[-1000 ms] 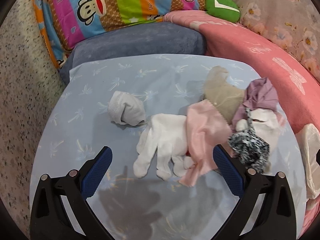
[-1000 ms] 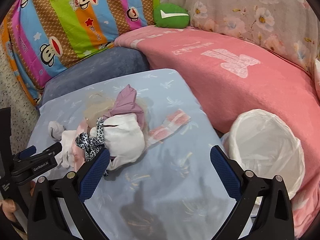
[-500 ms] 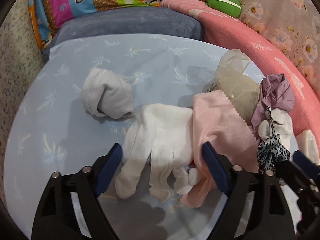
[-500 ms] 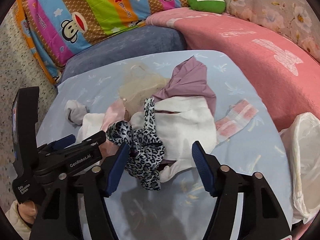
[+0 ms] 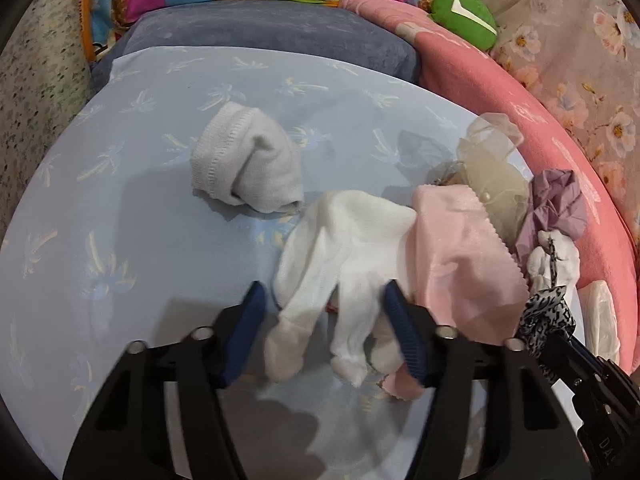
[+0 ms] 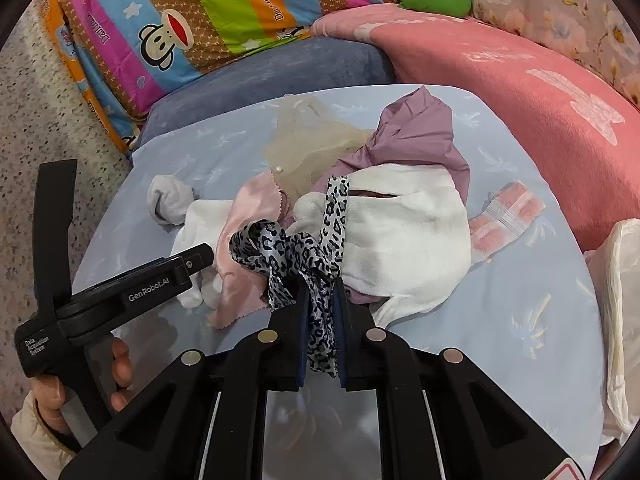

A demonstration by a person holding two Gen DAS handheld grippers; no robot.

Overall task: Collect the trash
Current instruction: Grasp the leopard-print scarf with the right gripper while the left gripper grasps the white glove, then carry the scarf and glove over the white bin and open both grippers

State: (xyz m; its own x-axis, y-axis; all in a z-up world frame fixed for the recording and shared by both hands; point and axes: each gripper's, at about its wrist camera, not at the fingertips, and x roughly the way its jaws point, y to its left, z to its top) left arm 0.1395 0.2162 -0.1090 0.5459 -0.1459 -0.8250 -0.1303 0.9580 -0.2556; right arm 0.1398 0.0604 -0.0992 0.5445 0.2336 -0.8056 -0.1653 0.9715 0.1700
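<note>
Two grippers work on our pile of scraps on the blue table (image 5: 120, 240). Our right gripper (image 6: 320, 300) has just been closing and now pinches the leopard ribbon (image 6: 288, 252) tight. Our left gripper (image 5: 324, 300) has also been closing; its jaws stand half open around the white glove (image 5: 344, 248), one pad touching it. A bin bag (image 6: 620, 300) waits at the right edge.
</note>
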